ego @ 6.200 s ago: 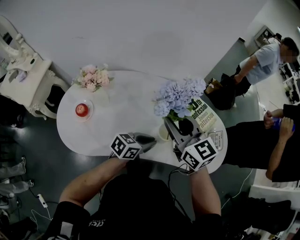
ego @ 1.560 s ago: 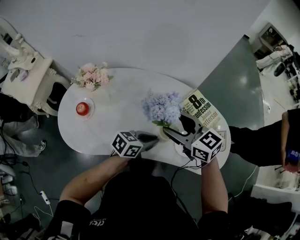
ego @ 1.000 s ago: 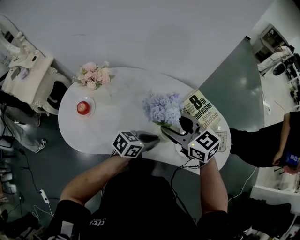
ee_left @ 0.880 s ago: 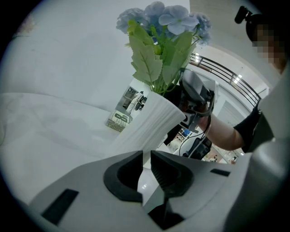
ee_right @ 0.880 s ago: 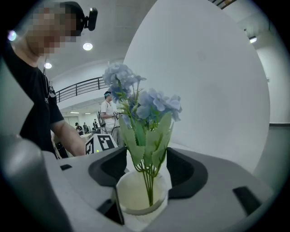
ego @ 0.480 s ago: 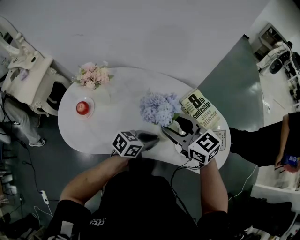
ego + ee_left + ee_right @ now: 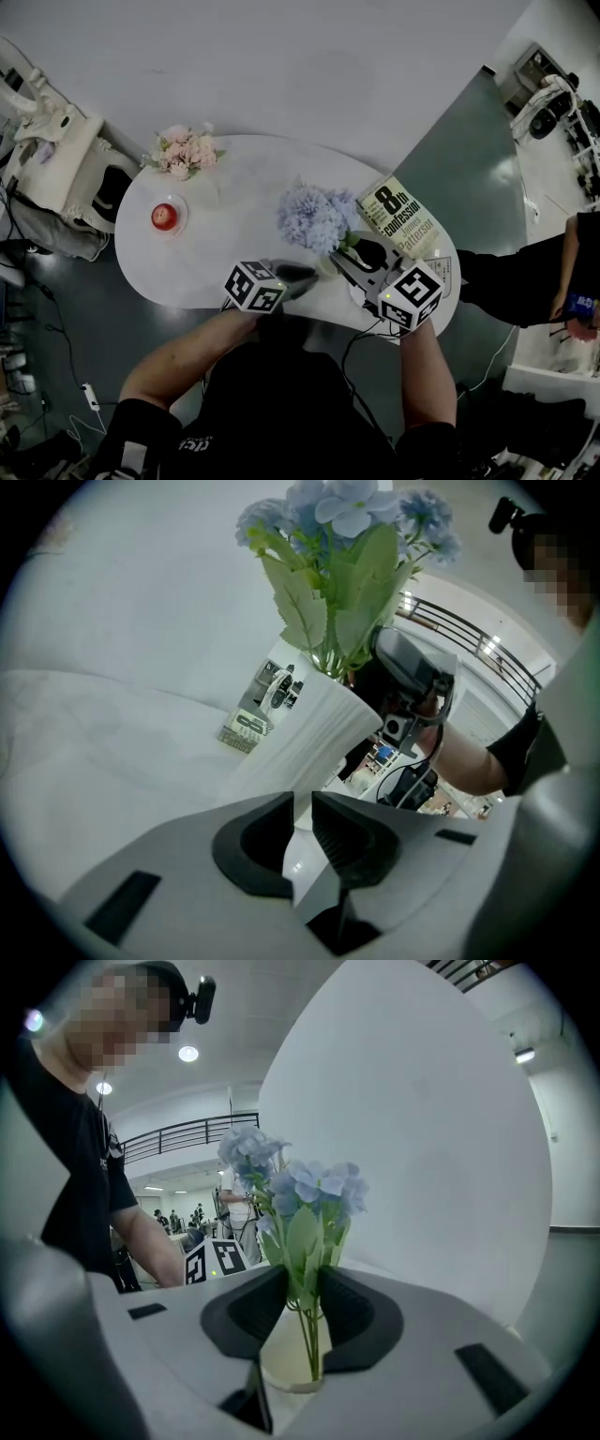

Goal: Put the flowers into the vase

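A bunch of pale blue flowers (image 7: 314,217) stands with its stems in a white ribbed vase (image 7: 309,733) near the front edge of the white oval table (image 7: 234,225). My left gripper (image 7: 307,277) reaches in from the left, its jaws nearly together on the vase's lower side (image 7: 300,808). From the right, my right gripper (image 7: 345,262) meets the bunch below the blooms. Its jaws have just been closing, and the green stems and leaves (image 7: 305,1269) fill the narrow gap between the pads (image 7: 302,1293). The vase's mouth (image 7: 281,1358) shows just below the jaws.
A yellow-and-white book (image 7: 398,217) lies right of the vase, with a small card (image 7: 441,274) by the table's edge. A pink bouquet (image 7: 183,152) and a red apple on a plate (image 7: 164,217) sit at the far left. A white chair (image 7: 56,159) stands beside the table, and a person (image 7: 525,281) is at the right.
The right gripper brought the flowers down from the upper right into the vase. Over the last second the blooms leaned slightly left and the right jaws narrowed. The left gripper stayed put.
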The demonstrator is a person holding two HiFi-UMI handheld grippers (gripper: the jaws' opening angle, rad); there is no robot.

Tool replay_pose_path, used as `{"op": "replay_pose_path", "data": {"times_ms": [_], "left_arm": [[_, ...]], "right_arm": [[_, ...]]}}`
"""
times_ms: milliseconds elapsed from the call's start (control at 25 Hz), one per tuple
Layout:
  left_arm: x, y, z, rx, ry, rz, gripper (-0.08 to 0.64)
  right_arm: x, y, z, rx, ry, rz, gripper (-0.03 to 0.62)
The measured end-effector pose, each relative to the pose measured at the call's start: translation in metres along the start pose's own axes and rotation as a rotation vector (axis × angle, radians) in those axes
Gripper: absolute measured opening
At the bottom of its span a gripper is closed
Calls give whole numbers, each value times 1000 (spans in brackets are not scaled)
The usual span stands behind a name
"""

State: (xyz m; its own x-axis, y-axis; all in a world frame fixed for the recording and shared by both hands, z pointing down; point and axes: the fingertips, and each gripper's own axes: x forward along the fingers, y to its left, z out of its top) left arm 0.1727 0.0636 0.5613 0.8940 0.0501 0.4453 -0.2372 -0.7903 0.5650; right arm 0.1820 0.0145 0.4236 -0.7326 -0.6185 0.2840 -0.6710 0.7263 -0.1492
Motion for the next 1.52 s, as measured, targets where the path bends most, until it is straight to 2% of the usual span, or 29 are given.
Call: {"op": "replay_pose_path", "data": {"times_ms": [400,920,1520], "left_arm": [[-1,2,0,-19,-16,4,57],[0,2,-2,-30,-15,7,57],[0,1,-3,-38,-22,5,57]], "right_arm": [[-5,9,3,8,-8,-4,103],[-24,6,15,36,-65,-84,103],[-40,7,-1,70,-60,-143,103]]}}
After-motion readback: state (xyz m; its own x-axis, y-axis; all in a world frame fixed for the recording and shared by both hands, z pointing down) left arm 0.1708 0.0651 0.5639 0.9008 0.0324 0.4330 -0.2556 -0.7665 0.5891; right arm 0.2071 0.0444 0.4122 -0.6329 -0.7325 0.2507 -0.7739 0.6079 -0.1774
